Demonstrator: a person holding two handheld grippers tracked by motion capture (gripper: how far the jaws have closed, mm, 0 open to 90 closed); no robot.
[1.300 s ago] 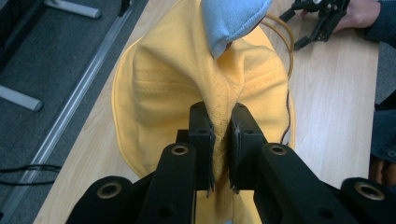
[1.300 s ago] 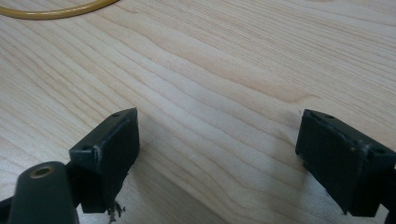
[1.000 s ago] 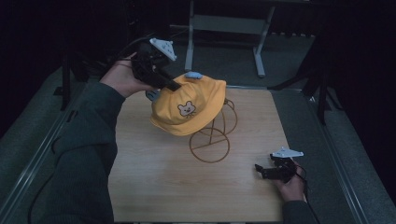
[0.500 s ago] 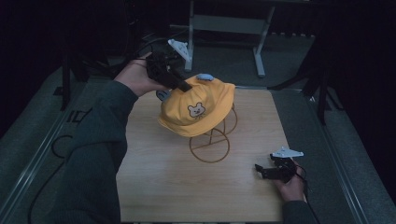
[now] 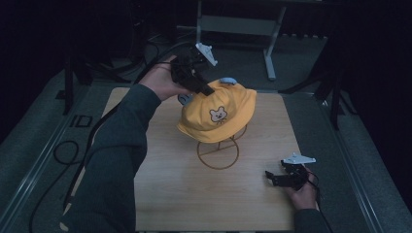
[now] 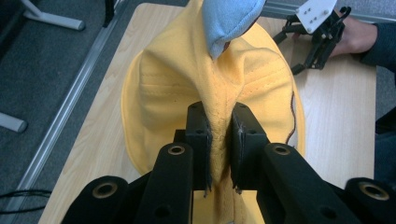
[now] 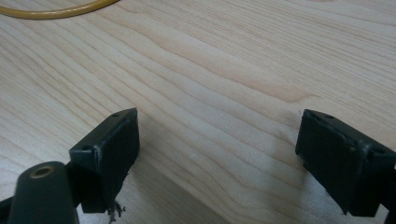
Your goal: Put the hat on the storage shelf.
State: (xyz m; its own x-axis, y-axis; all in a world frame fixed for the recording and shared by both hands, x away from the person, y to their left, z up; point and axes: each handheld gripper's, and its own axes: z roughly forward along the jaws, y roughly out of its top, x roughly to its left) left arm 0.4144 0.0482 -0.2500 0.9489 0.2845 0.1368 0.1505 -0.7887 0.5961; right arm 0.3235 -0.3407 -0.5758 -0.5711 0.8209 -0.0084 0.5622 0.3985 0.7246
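The left gripper (image 6: 219, 135) pinched the yellow bear hat (image 5: 218, 114) over its wire stand (image 5: 218, 154); the right gripper's (image 7: 217, 158) fingers stood apart above the table (image 7: 243, 70).

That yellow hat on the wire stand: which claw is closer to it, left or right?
Left. The left claw is shut on a fold of the yellow hat itself. The right claw rests open near the wooden table's front corner, well apart from the hat.
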